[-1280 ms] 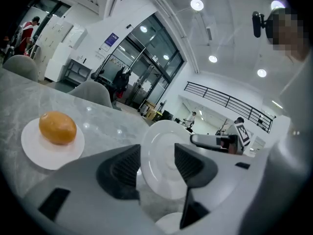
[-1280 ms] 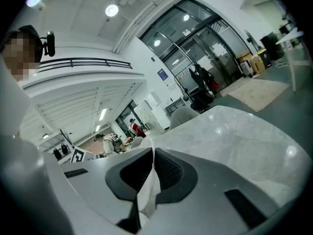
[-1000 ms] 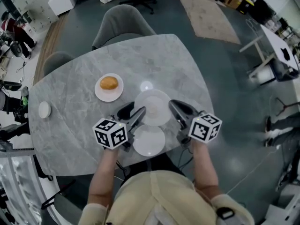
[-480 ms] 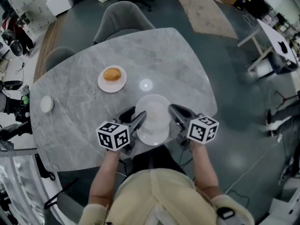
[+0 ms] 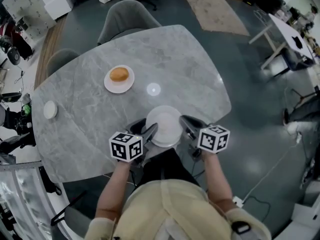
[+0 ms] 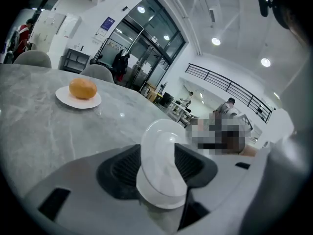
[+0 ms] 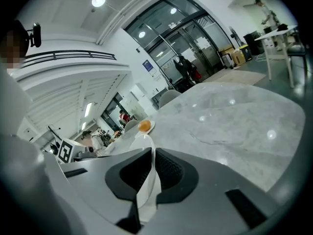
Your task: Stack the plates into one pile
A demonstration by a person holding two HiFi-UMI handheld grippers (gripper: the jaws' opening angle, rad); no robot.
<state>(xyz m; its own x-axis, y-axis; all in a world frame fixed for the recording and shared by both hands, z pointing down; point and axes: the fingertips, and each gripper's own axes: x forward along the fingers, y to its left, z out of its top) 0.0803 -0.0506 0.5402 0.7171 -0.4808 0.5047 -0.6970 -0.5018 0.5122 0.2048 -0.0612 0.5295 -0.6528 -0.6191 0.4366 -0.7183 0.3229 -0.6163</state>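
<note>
Pinching white plate [image 5: 163,124] rim: left claw [image 6: 159,168], right claw [image 7: 150,173] | head view alone shows small dish [image 5: 49,109] at table [image 5: 90,129] edge

At the desk's [image 5: 90,124] near edge, the left hand-held gripper [image 5: 150,130] and the right hand-held gripper [image 5: 185,122] point forward, slightly down, jaws clamped on opposite rims of one plate [image 5: 164,123].
</note>
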